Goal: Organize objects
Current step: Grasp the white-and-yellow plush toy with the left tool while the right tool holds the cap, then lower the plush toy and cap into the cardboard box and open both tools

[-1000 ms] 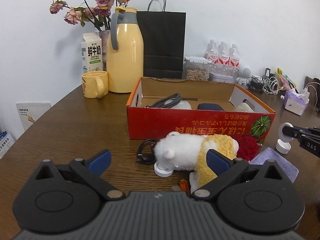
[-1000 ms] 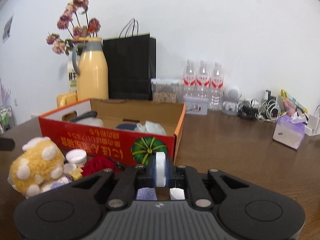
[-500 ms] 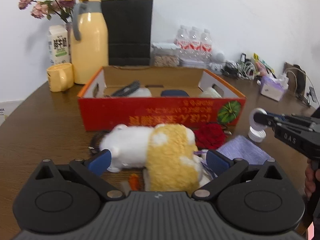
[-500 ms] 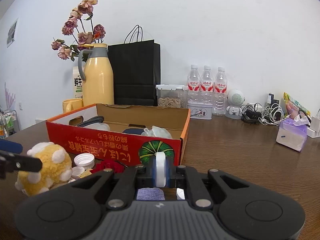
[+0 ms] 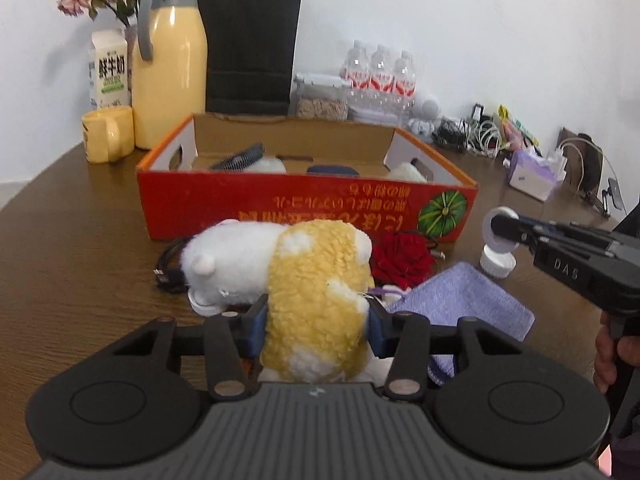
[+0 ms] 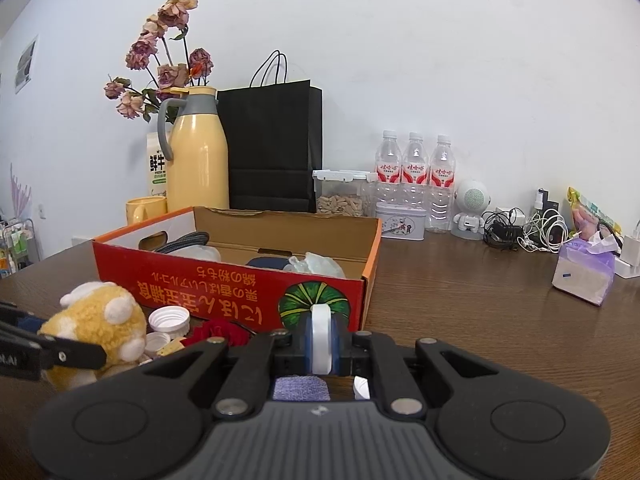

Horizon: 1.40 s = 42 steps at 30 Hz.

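Left gripper: jaws closing, both blue pads against the yellow flanks of the plush toy, which sits between them.
Right gripper: nearly fully closed, pinching a white lid held on edge between its pads, above the tabletop.
Plush toy: white and yellow, lying on its side on the tabletop, just in front of the red cardboard box.
Red cardboard box: open at the top, upside-down print and a green pumpkin picture on its near wall; holds a dark brush, a navy item and pale crumpled things.
Near the plush toy: a red fabric rose touching its right side, a black cable to its left, a purple cloth beside the rose, a white cap beyond the cloth.
Behind the box: yellow thermos, yellow mug, milk carton, black paper bag, water bottles.
Person: a hand grips the right gripper's handle at the frame edge.
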Each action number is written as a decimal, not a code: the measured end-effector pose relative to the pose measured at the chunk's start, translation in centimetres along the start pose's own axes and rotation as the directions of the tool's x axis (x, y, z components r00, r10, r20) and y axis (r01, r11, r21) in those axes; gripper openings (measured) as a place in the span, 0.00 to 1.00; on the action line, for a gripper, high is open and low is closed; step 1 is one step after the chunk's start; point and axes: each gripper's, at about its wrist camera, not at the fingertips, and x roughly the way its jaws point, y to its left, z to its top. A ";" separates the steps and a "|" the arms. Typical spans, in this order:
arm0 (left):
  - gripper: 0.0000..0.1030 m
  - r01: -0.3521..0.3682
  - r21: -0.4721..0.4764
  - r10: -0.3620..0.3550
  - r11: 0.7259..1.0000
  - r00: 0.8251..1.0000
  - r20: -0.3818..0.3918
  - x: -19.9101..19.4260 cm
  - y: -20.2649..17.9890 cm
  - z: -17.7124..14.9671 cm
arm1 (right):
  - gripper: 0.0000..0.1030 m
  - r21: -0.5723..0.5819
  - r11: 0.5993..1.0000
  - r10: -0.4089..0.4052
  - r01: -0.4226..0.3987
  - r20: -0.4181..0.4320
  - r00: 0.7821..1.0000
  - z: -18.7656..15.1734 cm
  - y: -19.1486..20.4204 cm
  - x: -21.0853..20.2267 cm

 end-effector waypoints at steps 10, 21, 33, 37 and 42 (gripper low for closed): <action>0.47 -0.039 0.073 0.024 0.997 0.981 0.192 -2.6 -0.2 3.7 | 0.08 -0.003 0.998 0.060 -0.060 0.045 0.997 0.7 0.4 -0.6; 0.47 -0.050 0.081 0.023 0.995 0.950 0.311 0.5 -1.3 10.6 | 0.08 -0.059 0.997 0.064 -0.057 0.131 0.989 7.1 1.5 2.8; 0.47 -0.119 -0.055 0.128 0.991 0.972 0.196 11.8 -0.3 15.3 | 0.08 0.027 0.999 0.019 -0.019 0.021 1.000 11.1 1.9 15.2; 0.47 -0.148 -0.075 0.157 0.986 0.979 0.129 14.2 0.5 14.5 | 0.08 0.051 0.998 -0.035 0.037 -0.048 0.998 9.6 1.7 18.1; 0.47 -0.146 -0.028 0.148 0.989 0.985 0.084 15.1 0.0 13.3 | 0.08 0.059 0.998 -0.021 0.028 -0.114 0.993 8.1 1.2 19.2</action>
